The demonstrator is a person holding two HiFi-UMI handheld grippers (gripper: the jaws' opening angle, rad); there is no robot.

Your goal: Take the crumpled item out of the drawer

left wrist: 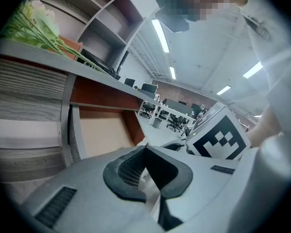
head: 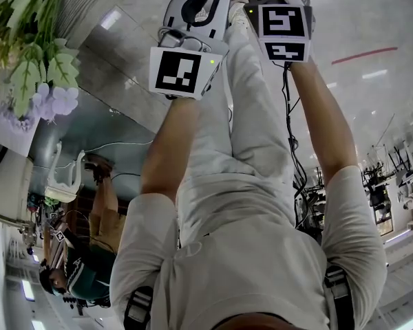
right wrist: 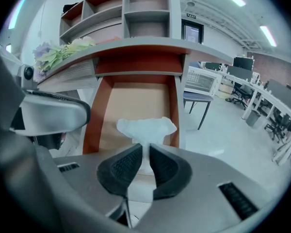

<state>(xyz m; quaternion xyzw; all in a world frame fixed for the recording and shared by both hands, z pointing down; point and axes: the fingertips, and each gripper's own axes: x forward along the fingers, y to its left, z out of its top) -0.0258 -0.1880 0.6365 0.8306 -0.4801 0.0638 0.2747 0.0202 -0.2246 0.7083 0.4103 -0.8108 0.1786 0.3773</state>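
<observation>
A white crumpled paper (right wrist: pixel 146 129) hangs pinched between the black pads of my right gripper (right wrist: pixel 145 149), which is shut on it, above the open drawer (right wrist: pixel 136 103) with its tan bottom and red-brown sides. My left gripper (left wrist: pixel 145 152) is off to the left of the drawer (left wrist: pixel 99 130), its tips together with nothing between them. Its grey body (right wrist: pixel 51 114) shows at the left of the right gripper view. In the head view only both marker cubes, the left (head: pixel 182 71) and the right (head: pixel 284 29), and the forearms show; the jaws and paper are hidden there.
The drawer sits under a grey counter (right wrist: pixel 136 46) carrying artificial flowers (right wrist: pixel 63 51), with open shelves (right wrist: pixel 145 8) above. A small table (right wrist: pixel 203 89) and office desks with chairs (right wrist: pixel 262 96) stand to the right. Another person (head: pixel 72 267) is in the background.
</observation>
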